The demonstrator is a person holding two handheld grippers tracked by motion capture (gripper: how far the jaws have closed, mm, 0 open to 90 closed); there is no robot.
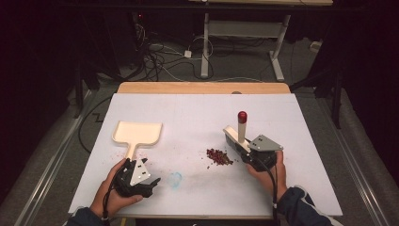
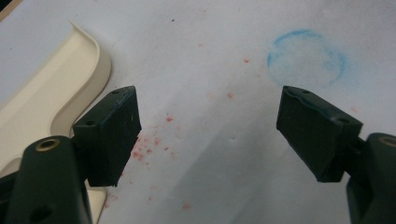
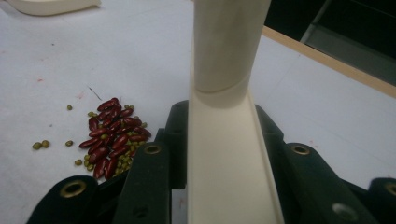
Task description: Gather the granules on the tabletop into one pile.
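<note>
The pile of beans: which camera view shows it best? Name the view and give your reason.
The right gripper view: the pile of beans lies close, so dark red beans and small green ones can be told apart. The high view shows the pile as a small dark red patch beside the brush. The left gripper view gives only red specks.

I see the bench (image 1: pixel 197 113) lit evenly from overhead while the surroundings stay near black; close-up views are soft, shadows faint, no glare.

Cream brush (image 1: pixel 237 135) with red-capped upright handle, clamped in right gripper (image 1: pixel 248 149); beans pile (image 1: pixel 219 156) just beside, probably touching bristles.
</note>
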